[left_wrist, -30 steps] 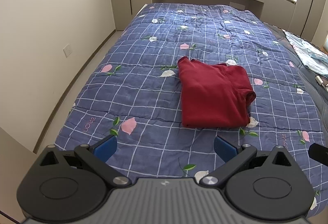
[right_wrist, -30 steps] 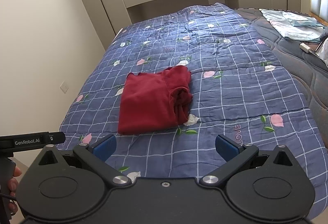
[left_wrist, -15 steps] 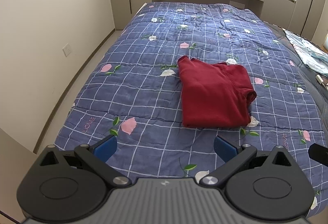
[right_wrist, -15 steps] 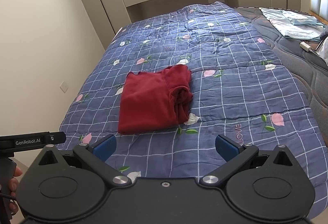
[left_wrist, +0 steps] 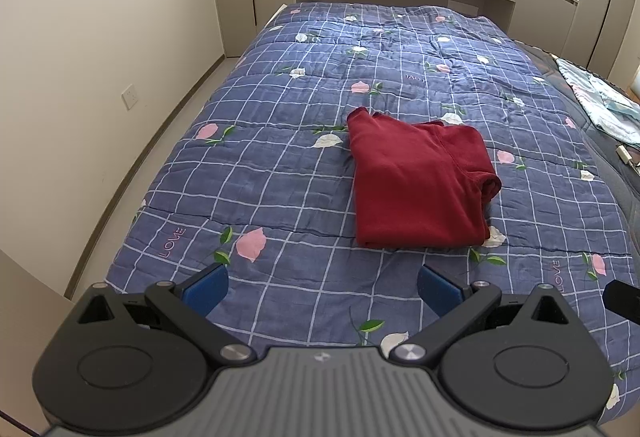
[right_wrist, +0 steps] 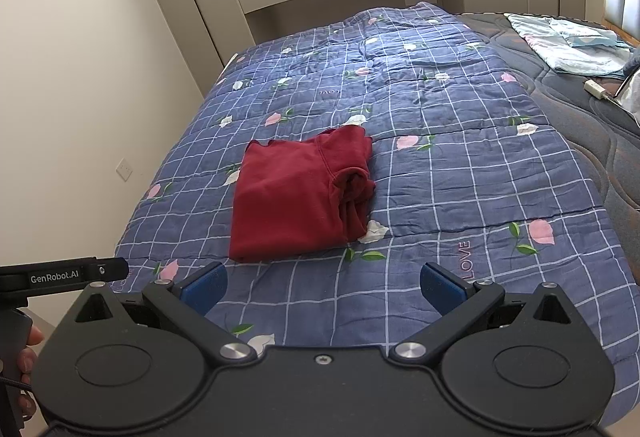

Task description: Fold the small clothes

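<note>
We hold both tools wide open and empty above the near edge of the bed (left_wrist: 256,173). The folded red garment (left_wrist: 420,181) lies flat on the quilt, ahead and to the right of the left tool (left_wrist: 322,287), ahead and left of the right tool (right_wrist: 323,287), its long axis running away from us. We judge both about equally near.

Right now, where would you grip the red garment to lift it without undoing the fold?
Probably the near folded edge of the red garment, coming in low from the bed's foot with the open right gripper. That edge looks straight and stacked; the right side is bunched and rolled, likelier to spill.
</note>
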A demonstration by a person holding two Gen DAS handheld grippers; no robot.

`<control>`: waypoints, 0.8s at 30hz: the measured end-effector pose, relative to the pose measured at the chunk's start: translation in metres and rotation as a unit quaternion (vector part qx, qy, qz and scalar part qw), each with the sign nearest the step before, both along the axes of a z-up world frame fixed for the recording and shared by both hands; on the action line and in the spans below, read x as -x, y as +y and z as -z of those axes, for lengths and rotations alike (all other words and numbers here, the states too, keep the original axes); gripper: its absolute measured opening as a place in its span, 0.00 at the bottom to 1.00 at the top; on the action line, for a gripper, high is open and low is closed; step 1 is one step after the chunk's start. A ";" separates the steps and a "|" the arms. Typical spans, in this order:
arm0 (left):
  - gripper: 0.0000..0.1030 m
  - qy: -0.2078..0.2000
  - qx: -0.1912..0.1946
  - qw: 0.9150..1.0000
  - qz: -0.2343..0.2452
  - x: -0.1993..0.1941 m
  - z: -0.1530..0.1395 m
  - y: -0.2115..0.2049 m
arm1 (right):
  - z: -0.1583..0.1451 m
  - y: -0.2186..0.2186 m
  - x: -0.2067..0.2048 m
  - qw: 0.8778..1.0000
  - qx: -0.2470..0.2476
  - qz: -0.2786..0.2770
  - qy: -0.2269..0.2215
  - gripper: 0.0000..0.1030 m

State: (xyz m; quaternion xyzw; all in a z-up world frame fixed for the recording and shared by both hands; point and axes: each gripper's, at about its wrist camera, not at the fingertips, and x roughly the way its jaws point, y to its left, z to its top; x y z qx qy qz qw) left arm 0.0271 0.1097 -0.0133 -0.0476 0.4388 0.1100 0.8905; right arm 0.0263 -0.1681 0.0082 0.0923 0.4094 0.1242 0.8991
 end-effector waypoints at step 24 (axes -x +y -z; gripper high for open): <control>1.00 0.011 -0.040 0.999 0.020 -0.004 -0.001 -0.008 | 0.006 -0.003 -0.005 1.000 -0.007 0.008 0.012 0.99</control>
